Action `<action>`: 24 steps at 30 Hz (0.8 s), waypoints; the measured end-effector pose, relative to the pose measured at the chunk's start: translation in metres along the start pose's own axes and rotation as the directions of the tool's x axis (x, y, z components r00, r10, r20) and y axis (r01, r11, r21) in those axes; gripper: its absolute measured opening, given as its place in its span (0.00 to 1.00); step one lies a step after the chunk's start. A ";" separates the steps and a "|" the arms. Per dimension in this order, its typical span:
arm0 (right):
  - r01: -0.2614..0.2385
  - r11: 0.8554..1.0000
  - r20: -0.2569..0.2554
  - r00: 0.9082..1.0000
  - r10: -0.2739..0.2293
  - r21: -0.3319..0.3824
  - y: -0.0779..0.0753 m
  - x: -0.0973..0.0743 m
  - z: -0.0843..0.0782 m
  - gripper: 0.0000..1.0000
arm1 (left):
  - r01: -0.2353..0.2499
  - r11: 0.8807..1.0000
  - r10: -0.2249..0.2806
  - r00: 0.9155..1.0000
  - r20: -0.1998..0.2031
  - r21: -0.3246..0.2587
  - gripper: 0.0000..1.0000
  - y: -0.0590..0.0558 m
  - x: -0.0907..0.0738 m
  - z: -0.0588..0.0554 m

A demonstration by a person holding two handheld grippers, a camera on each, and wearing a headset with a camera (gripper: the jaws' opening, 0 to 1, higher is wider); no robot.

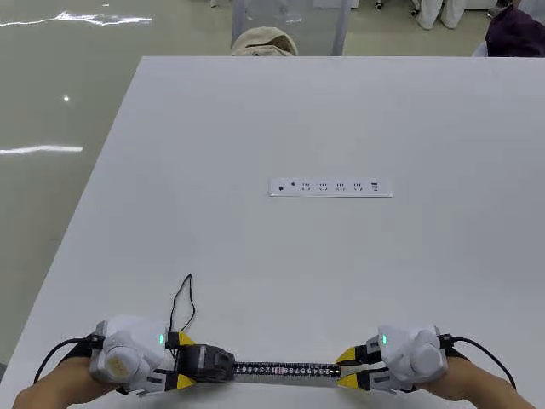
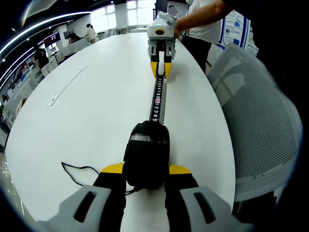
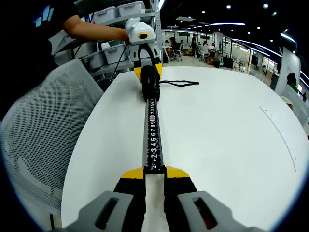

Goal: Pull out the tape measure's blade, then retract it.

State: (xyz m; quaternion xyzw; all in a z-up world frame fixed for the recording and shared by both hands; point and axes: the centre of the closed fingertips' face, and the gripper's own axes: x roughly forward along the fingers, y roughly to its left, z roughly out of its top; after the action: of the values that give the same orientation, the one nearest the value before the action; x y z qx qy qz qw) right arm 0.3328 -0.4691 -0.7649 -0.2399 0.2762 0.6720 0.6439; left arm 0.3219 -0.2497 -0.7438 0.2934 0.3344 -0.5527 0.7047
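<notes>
Along the tabletop's (image 1: pixel 255 128) near edge, the tape measure (image 1: pixel 207 362) sits in the left tool (image 1: pixel 183 360), its blade (image 1: pixel 285 370) stretched rightward into the right tool (image 1: pixel 345 368). A cord (image 1: pixel 181 302) lies just behind the tape measure. A power strip (image 1: pixel 330 187) lies near the tabletop's middle, well behind the blade.
</notes>
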 end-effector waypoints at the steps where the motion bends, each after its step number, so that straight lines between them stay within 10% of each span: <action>1: 0.001 1.000 -0.002 1.000 -0.001 0.000 0.000 0.000 -0.001 0.10 | 0.000 1.000 0.000 1.000 0.000 0.000 0.26 0.000 0.000 0.000; 24: 0.011 1.000 -0.023 1.000 -0.011 0.011 -0.004 -0.013 -0.013 0.10 | 0.003 1.000 -0.003 1.000 -0.001 -0.003 0.26 0.000 0.000 -0.002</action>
State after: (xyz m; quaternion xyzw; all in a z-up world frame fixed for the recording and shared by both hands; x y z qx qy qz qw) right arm 0.3369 -0.4873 -0.7658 -0.2454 0.2862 0.6642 0.6456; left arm 0.3217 -0.2486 -0.7451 0.2922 0.3359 -0.5532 0.7041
